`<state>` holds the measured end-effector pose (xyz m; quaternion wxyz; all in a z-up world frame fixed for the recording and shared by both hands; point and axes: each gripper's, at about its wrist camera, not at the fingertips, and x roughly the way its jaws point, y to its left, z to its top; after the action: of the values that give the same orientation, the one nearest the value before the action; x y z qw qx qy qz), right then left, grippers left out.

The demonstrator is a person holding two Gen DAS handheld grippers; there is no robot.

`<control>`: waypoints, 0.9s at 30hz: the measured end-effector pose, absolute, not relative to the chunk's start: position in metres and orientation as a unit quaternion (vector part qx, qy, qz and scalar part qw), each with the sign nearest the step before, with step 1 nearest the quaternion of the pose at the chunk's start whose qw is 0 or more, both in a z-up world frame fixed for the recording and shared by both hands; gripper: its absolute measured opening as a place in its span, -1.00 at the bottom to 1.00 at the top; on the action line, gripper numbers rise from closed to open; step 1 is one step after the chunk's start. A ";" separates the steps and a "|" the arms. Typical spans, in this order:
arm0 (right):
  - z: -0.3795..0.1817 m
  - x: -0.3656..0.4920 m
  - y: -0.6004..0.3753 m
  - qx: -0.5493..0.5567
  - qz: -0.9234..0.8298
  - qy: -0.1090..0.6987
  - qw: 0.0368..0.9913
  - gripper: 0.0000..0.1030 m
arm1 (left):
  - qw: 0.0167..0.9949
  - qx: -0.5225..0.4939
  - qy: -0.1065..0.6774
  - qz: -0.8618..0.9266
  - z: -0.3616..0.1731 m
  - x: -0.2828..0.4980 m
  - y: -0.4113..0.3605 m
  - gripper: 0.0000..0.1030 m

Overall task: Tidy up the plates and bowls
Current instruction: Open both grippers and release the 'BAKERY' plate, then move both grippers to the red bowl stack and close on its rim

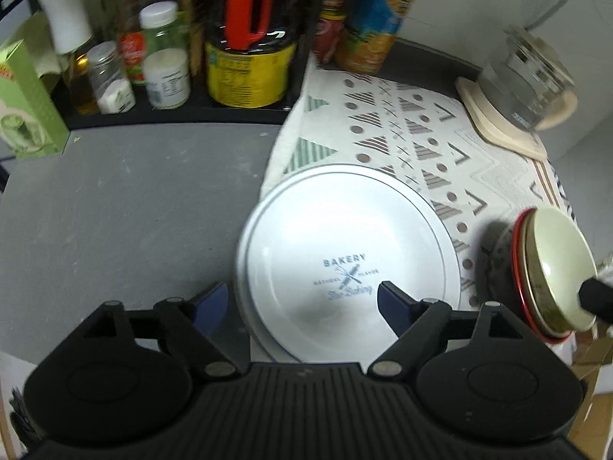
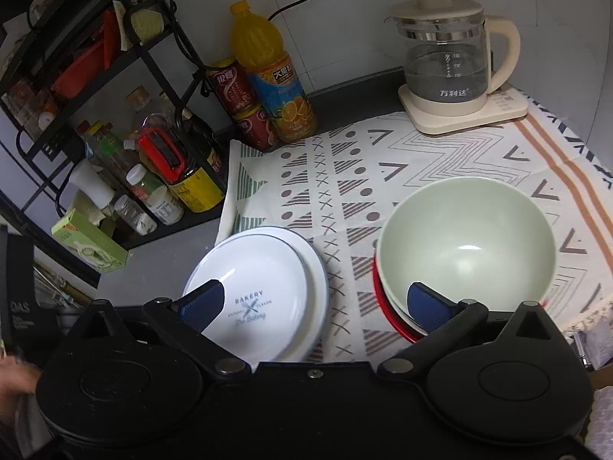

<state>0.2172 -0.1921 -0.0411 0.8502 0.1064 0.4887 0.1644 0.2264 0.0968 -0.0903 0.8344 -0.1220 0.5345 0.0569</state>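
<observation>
1. While both grippers hang above the counter pointing steeply down, neither holds anything: the left gripper (image 1: 302,299) has its blue-padded jaws spread wide, with nothing pressed between them.
2. Seen from the left wrist, its fingers frame the near edge of the white plates (image 1: 346,260), which lie below them; one pad shows over the grey countertop (image 1: 115,207), the other over the plate's printed face.
3. The right gripper (image 2: 312,303) is likewise wide open and empty, one blue pad showing over the plates and the other over the bowls.
4. The white plates (image 2: 264,287) are stacked, the upper one marked "BAKERY" and sitting slightly off-centre on the one beneath. The stack straddles the edge of the patterned cloth (image 2: 345,176), partly on it and partly on bare grey counter.
5. To the right of the plates, apart from them, a pale green bowl (image 2: 467,241) sits nested upright in a red-rimmed bowl (image 2: 387,306), both on the cloth.
6. At the cloth's far corner a glass electric kettle (image 2: 448,61) stands on its cream base.
7. An orange juice bottle (image 2: 272,76) stands against the back wall beside two stacked red cans (image 2: 241,103).
8. Left of these, a black wire rack (image 2: 95,76) holds sauce bottles and jars, and a green carton (image 2: 90,241) lies at its foot.
9. In the left wrist view the nested bowls appear at the right edge, strongly distorted by the lens.
</observation>
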 end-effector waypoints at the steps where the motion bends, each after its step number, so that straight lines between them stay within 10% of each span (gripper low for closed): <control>1: -0.040 0.215 -0.194 0.104 0.163 0.488 0.851 0.99 | 0.835 -0.116 0.535 0.057 -0.089 0.225 0.093 0.63; 27: -0.052 0.200 -0.272 0.141 0.043 0.473 0.868 0.99 | 0.846 -0.061 0.528 -0.041 -0.068 0.241 0.014 0.70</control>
<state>0.1999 -0.2724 -0.0518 0.8684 0.1415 0.4732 0.0434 0.2407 0.0139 -0.0681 0.8461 -0.0609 0.5279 -0.0414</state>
